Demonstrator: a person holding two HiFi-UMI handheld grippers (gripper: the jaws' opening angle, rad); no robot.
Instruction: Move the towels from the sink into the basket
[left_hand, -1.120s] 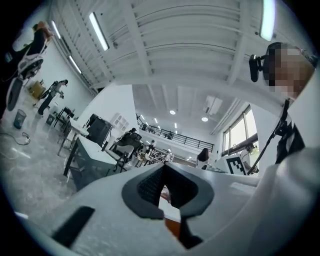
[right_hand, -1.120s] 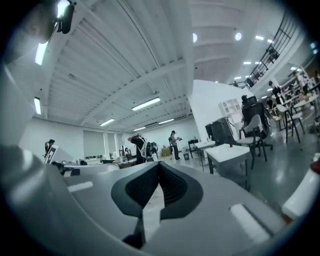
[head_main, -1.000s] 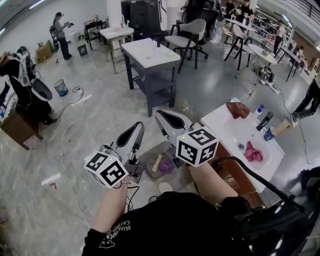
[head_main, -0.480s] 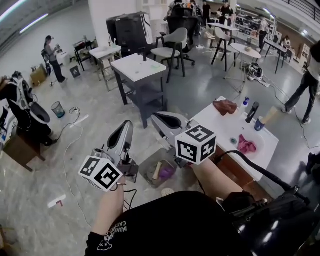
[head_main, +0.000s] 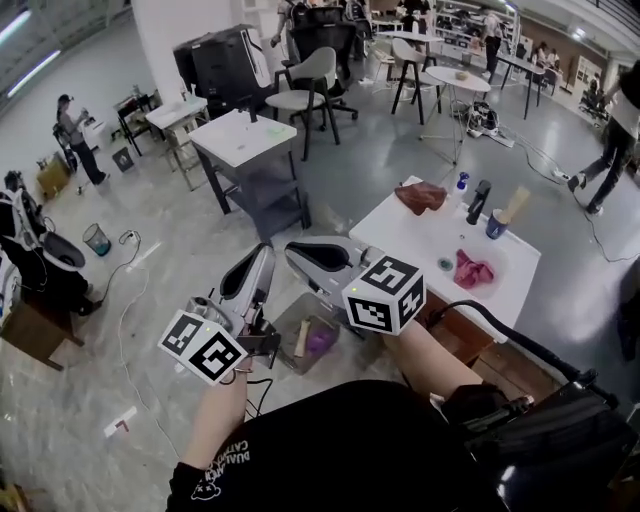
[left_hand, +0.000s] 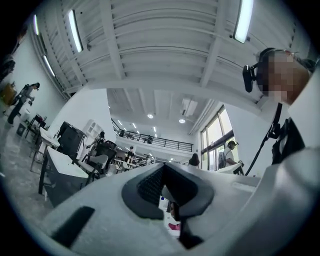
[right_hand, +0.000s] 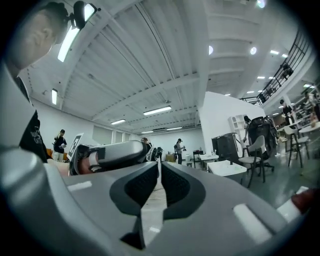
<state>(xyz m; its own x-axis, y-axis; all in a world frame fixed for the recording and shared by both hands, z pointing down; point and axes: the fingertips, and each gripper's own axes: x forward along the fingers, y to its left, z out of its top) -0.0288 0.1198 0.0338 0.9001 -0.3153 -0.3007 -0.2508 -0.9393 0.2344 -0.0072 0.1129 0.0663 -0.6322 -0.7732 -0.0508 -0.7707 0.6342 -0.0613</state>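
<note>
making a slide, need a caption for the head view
Left gripper and right gripper shut and empty; crumpled pink towel in white sink, grey floor basket nearby.

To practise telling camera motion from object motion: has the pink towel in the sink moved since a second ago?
No. The pink towel still lies in the sink just right of the drain; only the camera turned.
</note>
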